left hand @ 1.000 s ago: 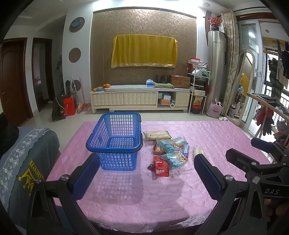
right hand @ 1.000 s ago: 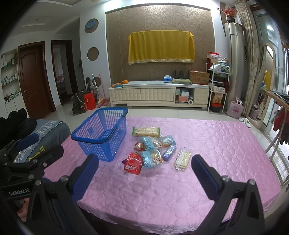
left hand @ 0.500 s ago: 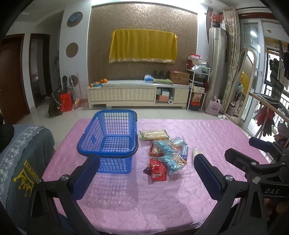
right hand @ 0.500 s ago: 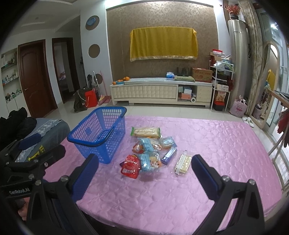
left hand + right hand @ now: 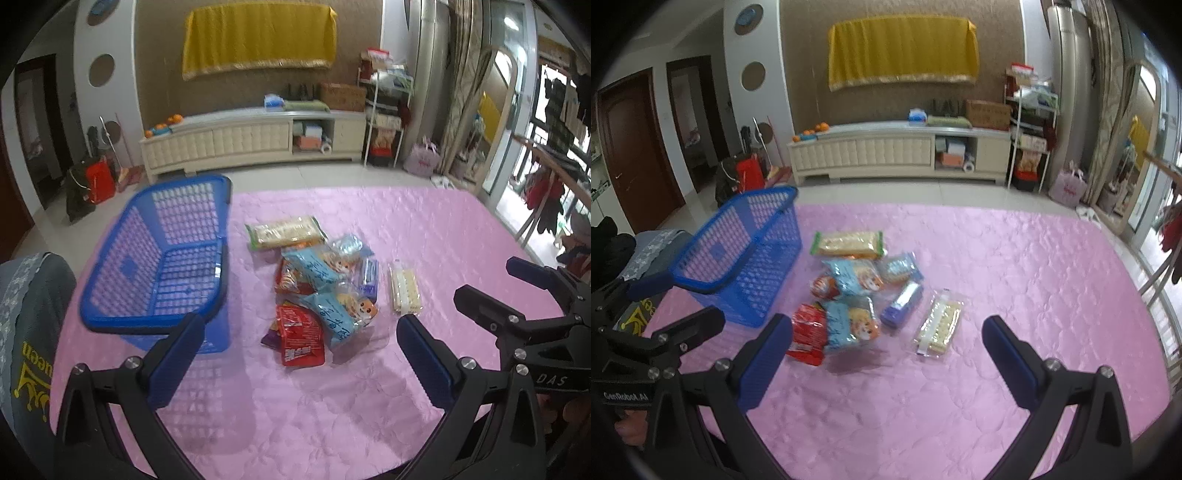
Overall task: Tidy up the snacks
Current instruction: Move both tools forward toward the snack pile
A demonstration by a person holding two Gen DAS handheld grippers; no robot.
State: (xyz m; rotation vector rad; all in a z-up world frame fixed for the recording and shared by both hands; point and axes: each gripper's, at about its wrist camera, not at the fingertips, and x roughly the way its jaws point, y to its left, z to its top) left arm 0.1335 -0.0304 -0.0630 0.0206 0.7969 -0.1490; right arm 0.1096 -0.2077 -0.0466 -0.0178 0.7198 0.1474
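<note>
An empty blue plastic basket (image 5: 162, 266) (image 5: 746, 254) stands on the left of a pink quilted table (image 5: 443, 236) (image 5: 1015, 258). Right of it lies a pile of snack packs: a red pack (image 5: 301, 336) (image 5: 807, 332), light blue packs (image 5: 314, 267) (image 5: 851, 277), a long biscuit pack (image 5: 282, 232) (image 5: 847, 243), a purple bar (image 5: 901, 304) and a clear wafer pack (image 5: 405, 291) (image 5: 940, 326). My left gripper (image 5: 299, 354) hovers open just short of the red pack. Over the near table my right gripper (image 5: 886, 354) is open too, with the pile ahead of it. Neither holds anything.
Beyond the table are a tiled floor and a cream TV cabinet (image 5: 255, 142) (image 5: 897, 153). A grey chair cover (image 5: 26, 321) sits at the table's left edge. A wooden rail and hanging clothes (image 5: 546, 184) stand to the right.
Both grippers have moved forward and tilted down toward the table, so the snack pile and basket sit closer and lower in view. The jaws stayed open.
</note>
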